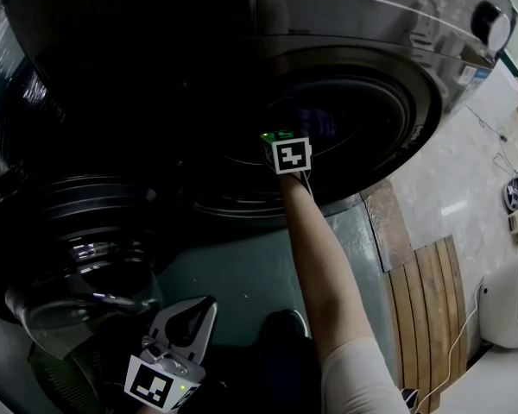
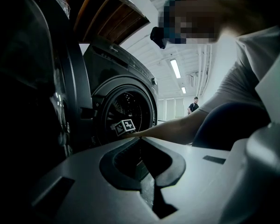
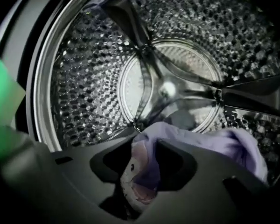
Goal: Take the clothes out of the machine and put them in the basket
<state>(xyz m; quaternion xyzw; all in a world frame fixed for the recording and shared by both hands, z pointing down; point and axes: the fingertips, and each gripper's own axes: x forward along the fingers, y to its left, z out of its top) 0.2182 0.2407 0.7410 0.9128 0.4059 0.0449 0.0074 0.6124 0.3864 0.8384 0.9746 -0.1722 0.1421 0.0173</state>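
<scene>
A dark front-loading washing machine (image 1: 371, 24) stands with its round door (image 1: 78, 231) swung open to the left. My right arm reaches into the dark drum opening, and only the marker cube (image 1: 287, 153) of that gripper shows in the head view. In the right gripper view, the right gripper (image 3: 141, 136) is inside the perforated steel drum (image 3: 84, 87), shut on a lavender garment (image 3: 140, 181) that runs between its jaws and drapes off to the right. My left gripper (image 1: 203, 304) hangs low in front of the machine, shut and empty. No basket is in view.
Tiled floor and a strip of wooden boards (image 1: 432, 317) lie right of the machine, with a white appliance (image 1: 514, 300) and cables beyond. In the left gripper view, the door (image 2: 60, 101) stands close on the left and a person (image 2: 194, 105) is far off.
</scene>
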